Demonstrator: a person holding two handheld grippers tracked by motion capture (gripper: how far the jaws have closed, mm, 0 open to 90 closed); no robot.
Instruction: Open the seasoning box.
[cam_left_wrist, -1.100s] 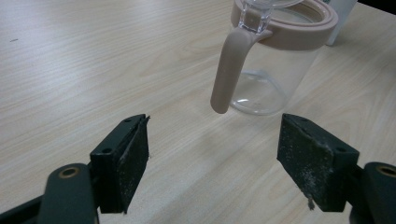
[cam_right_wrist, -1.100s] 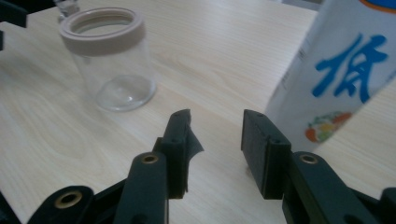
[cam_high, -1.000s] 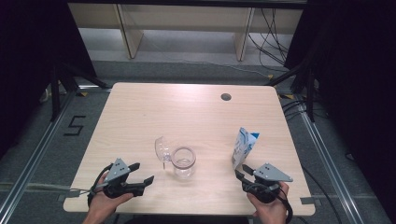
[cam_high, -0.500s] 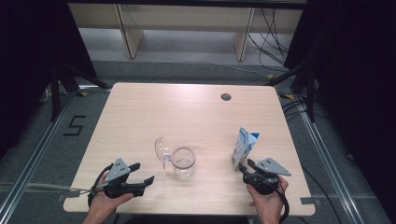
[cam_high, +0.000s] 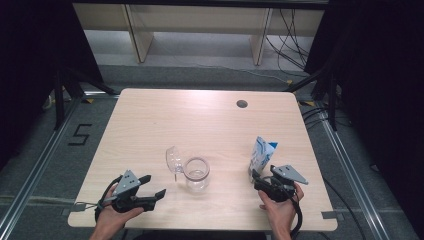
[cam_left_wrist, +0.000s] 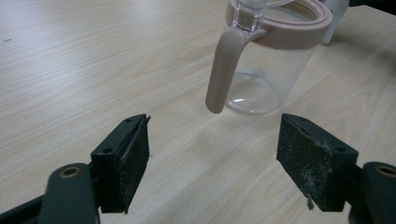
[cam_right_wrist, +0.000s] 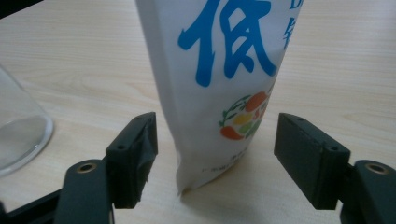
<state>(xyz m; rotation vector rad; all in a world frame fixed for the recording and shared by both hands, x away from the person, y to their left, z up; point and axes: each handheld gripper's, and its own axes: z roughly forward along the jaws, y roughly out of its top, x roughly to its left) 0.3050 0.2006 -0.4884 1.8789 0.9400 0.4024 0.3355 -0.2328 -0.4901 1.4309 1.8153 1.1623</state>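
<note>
A clear jug (cam_high: 196, 175) with a beige rim and handle (cam_left_wrist: 224, 65) stands near the table's front middle, its clear lid (cam_high: 172, 159) tipped open to the left. My left gripper (cam_high: 152, 186) rests open at the front left. Its jaws point at the jug (cam_left_wrist: 271, 60) and are well short of the handle. A white pouch (cam_high: 261, 156) with blue lettering stands upright at the front right. My right gripper (cam_high: 259, 179) is open and its jaws have just been opening. The base of the pouch (cam_right_wrist: 219, 70) stands between them, and the pads are clear of it on both sides.
The light wood table (cam_high: 200, 120) has a round cable hole (cam_high: 242, 104) at its far right. Metal floor rails run along both sides. The jug's clear wall (cam_right_wrist: 18, 135) shows to the left of the pouch in the right gripper view.
The right gripper has shifted a little and sunk at the pouch's base, and its jaws stand wider apart. The left gripper, jug and pouch have stayed put.
</note>
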